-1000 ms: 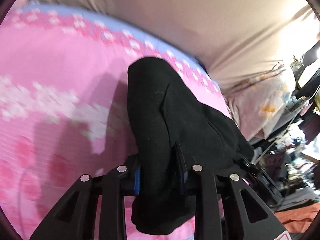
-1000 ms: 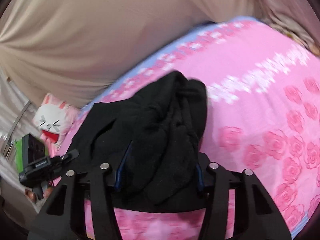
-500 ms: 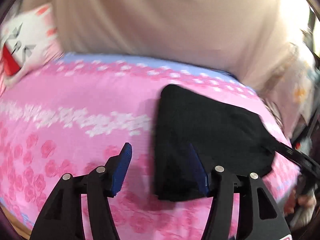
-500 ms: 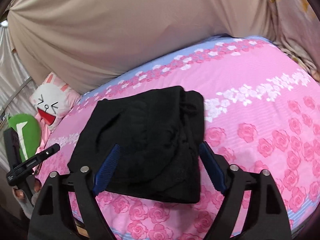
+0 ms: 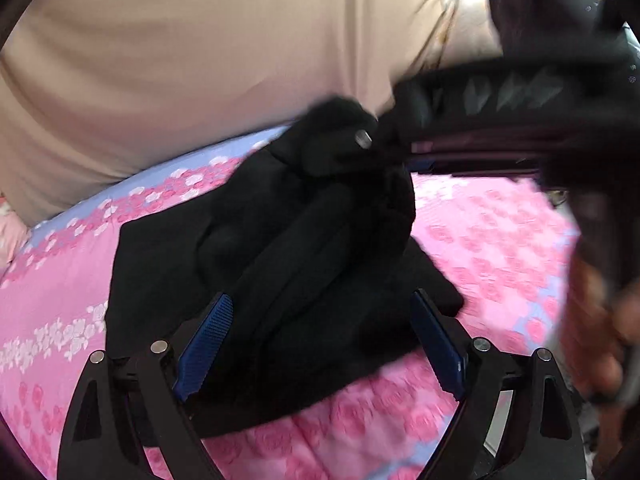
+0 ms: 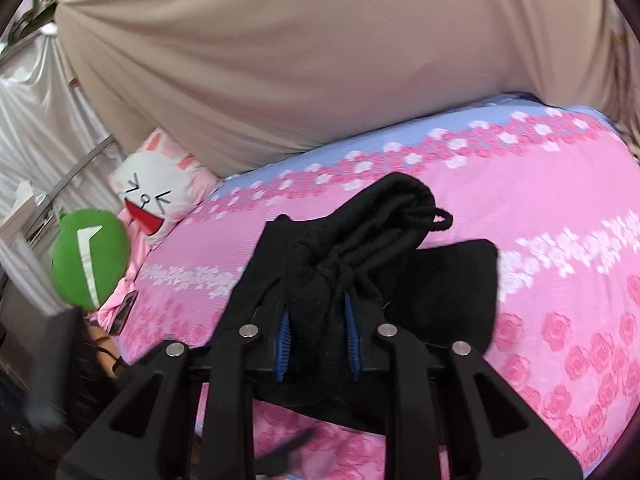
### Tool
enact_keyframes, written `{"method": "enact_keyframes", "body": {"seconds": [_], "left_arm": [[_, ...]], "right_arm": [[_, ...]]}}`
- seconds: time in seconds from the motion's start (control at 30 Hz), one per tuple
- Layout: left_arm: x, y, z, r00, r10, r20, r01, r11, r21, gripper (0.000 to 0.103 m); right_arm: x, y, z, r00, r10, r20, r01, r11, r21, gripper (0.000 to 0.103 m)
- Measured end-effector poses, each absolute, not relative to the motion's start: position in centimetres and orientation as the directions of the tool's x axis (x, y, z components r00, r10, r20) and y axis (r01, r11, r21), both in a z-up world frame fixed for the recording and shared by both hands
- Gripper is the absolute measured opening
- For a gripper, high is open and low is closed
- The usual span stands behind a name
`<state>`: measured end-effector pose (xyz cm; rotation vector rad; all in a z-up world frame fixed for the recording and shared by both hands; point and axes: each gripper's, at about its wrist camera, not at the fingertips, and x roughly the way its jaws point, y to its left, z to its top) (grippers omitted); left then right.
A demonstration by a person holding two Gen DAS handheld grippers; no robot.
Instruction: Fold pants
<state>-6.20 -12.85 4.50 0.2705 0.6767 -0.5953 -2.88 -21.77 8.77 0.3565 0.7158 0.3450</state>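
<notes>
We see black pants (image 6: 400,264) on a pink bed sheet (image 6: 560,208) with pink and white roses and a blue edge — a tan curtain (image 6: 320,60) behind, a green pillow (image 6: 90,258), and a white bunny pillow (image 6: 154,196).

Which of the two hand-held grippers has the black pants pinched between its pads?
The right hand-held gripper: its closing blue pads squeeze a bunch of the black pants. The left hand-held gripper stands wide, opening, pads off the cloth.
</notes>
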Motion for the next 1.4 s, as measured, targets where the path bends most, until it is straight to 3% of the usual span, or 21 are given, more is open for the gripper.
{"method": "enact_keyframes", "body": {"seconds": [0.03, 0.1, 0.17, 0.2, 0.27, 0.37, 0.43, 0.47, 0.5, 0.57, 0.6, 0.73, 0.8, 0.87, 0.97, 1.1, 1.23, 1.4], "left_arm": [[-5.4, -13.1, 4.0, 0.626, -0.413, -0.661, 0.576, 0.817, 0.035, 0.078], [-3.9, -13.1, 3.4, 0.638, -0.355, -0.684, 0.522, 0.852, 0.046, 0.019], [-2.6, -11.2, 3.9, 0.572, -0.434, -0.696, 0.531, 0.842, -0.089, 0.013], [-1.8, -9.7, 4.5, 0.536, -0.488, -0.689, 0.526, 0.831, -0.180, 0.012], [-1.3, -7.5, 5.9, 0.535, -0.525, -0.662, 0.512, 0.825, -0.240, 0.012], [-1.9, -4.8, 8.6, 0.611, -0.521, -0.596, 0.490, 0.840, -0.233, 0.012], [-2.3, -3.5, 9.8, 0.647, -0.507, -0.570, 0.469, 0.853, -0.228, 0.011], [-2.4, -2.9, 10.1, 0.653, -0.508, -0.561, 0.461, 0.855, -0.237, 0.011], [-2.3, -2.5, 10.2, 0.658, -0.508, -0.555, 0.452, 0.857, -0.248, 0.011], [-2.1, -1.8, 10.2, 0.663, -0.506, -0.552, 0.438, 0.860, -0.262, 0.011], [-1.9, -1.7, 10.1, 0.663, -0.502, -0.555, 0.430, 0.862, -0.267, 0.011], [-3.1, -0.7, 10.3, 0.671, -0.490, -0.556, 0.419, 0.870, -0.261, 0.011], [-3.0, -0.5, 10.0, 0.664, -0.498, -0.557, 0.424, 0.865, -0.268, 0.011], [-2.7, -1.0, 9.4, 0.641, -0.519, -0.565, 0.436, 0.853, -0.288, 0.011], [-2.6, -1.5, 9.0, 0.622, -0.523, -0.582, 0.448, 0.848, -0.283, 0.011], [-2.9, -1.5, 9.1, 0.631, -0.517, -0.578, 0.447, 0.852, -0.274, 0.011], [-2.9, -1.6, 9.0, 0.623, -0.522, -0.583, 0.444, 0.849, -0.286, 0.011], [-3.8, -3.4, 9.3, 0.608, -0.521, -0.599, 0.491, 0.840, -0.232, 0.011]], "right_arm": [[-2.8, -21.6, 8.6, 0.700, 0.422, -0.576, -0.181, 0.885, 0.429, 0.021], [-3.1, -22.1, 8.4, 0.712, 0.411, -0.569, -0.158, 0.884, 0.440, 0.028], [-4.2, -23.4, 8.4, 0.741, 0.395, -0.543, -0.131, 0.878, 0.460, 0.046], [-5.2, -24.4, 8.4, 0.761, 0.370, -0.532, -0.107, 0.882, 0.460, 0.058], [-7.4, -26.1, 7.5, 0.781, 0.282, -0.557, -0.033, 0.910, 0.413, 0.069], [-8.4, -27.5, 4.5, 0.733, 0.192, -0.653, 0.087, 0.925, 0.370, 0.072], [-8.0, -27.7, 1.7, 0.684, 0.251, -0.685, 0.109, 0.893, 0.436, 0.072], [-7.5, -27.3, 0.6, 0.665, 0.300, -0.684, 0.091, 0.876, 0.473, 0.068], [-7.2, -26.7, 0.0, 0.661, 0.322, -0.678, 0.074, 0.871, 0.486, 0.049], [-6.7, -25.6, 0.0, 0.667, 0.274, -0.693, 0.069, 0.903, 0.424, 0.027], [-7.0, -25.5, 0.9, 0.689, 0.269, -0.673, 0.048, 0.910, 0.413, 0.023], [-9.1, -27.4, 3.5, 0.740, 0.207, -0.640, 0.059, 0.928, 0.368, 0.020], [-8.6, -27.9, 1.4, 0.681, 0.106, -0.724, 0.122, 0.959, 0.255, 0.018], [-8.3, -28.1, -0.5, 0.640, 0.080, -0.764, 0.149, 0.963, 0.225, 0.029], [-9.8, -28.2, 2.5, 0.729, 0.057, -0.682, 0.167, 0.952, 0.258, 0.031], [-8.7, -24.8, 5.7, 0.767, 0.188, -0.613, -0.002, 0.957, 0.290, 0.031], [-3.3, -22.1, -1.6, 0.603, 0.235, -0.762, -0.017, 0.959, 0.282, 0.030], [-6.2, -24.4, 1.7, 0.682, 0.244, -0.690, -0.006, 0.945, 0.328, 0.031]]}}
